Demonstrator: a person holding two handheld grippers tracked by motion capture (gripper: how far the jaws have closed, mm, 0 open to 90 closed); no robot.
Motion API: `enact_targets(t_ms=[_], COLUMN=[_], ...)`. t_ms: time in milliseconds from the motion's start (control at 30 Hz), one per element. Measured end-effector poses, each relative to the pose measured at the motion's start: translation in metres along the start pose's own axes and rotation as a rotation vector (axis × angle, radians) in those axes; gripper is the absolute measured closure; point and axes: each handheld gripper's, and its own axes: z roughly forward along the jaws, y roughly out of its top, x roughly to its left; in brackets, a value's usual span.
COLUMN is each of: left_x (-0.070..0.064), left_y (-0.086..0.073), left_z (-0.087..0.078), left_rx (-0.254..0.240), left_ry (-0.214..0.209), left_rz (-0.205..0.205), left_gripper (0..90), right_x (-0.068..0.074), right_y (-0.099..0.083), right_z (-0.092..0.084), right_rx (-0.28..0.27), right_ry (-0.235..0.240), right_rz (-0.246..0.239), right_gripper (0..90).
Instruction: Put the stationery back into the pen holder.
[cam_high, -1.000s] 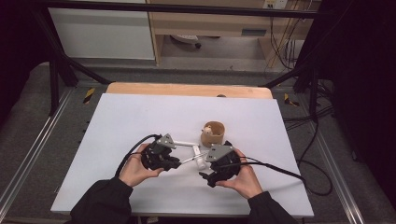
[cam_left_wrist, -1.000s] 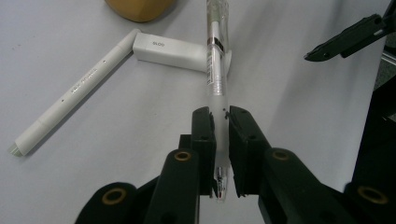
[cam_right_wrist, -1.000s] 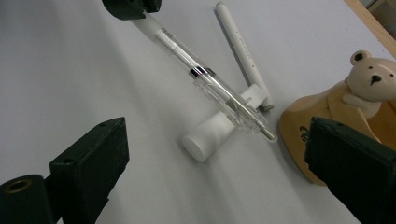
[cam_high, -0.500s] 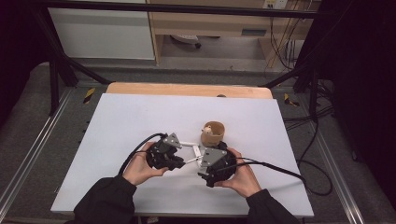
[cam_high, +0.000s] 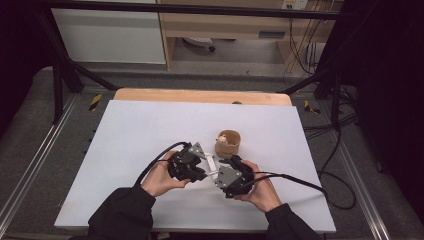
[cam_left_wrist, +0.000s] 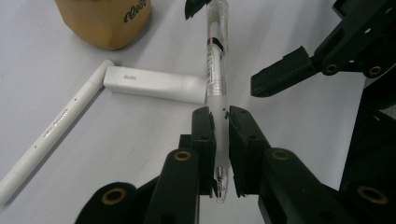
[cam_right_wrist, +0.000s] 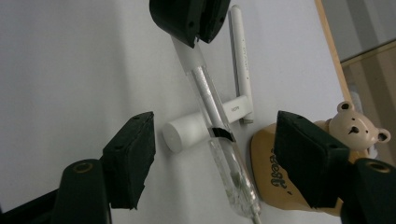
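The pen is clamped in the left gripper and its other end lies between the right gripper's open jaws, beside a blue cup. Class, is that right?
Not quite: the cup is tan, not blue, as the right gripper view shows. The rest holds: the left gripper is shut on the pen, and the pen's far end lies between the right gripper's jaws, which have been closing but do not touch it.

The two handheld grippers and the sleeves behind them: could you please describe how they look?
Both the left gripper and the right gripper are black, blocky units, each topped by a grey three-cornered plate and trailing a black cable. Brass-coloured pivot pins show on the jaws. The sleeves are black.
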Motion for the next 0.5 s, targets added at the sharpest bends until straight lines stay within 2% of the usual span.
enact_targets(t_ms=[67,200,233,500], left_x=[-0.002,-0.006,-0.007,-0.010], left_y=[0.006,0.011,0.015,0.024], left_z=[0.002,0.004,0.005,0.011], left_rx=[0.013,0.001,0.021,0.045], left_ry=[0.001,-0.006,0.002,-0.001], left_rz=[0.017,0.011,0.032,0.044], left_gripper=[80.5,80.5,80.5,80.5], right_x=[0.001,0.003,0.004,0.005], right_y=[-0.001,-0.002,-0.002,-0.005], right_z=[0.000,0.001,0.000,0.000], right_rx=[0.005,0.006,0.008,0.029], right_ry=[-0.003,-0.011,-0.015,-0.012], right_rz=[-0.026,-0.089,-0.094,-0.161], right_gripper=[32.7,37.0,38.9,50.4])
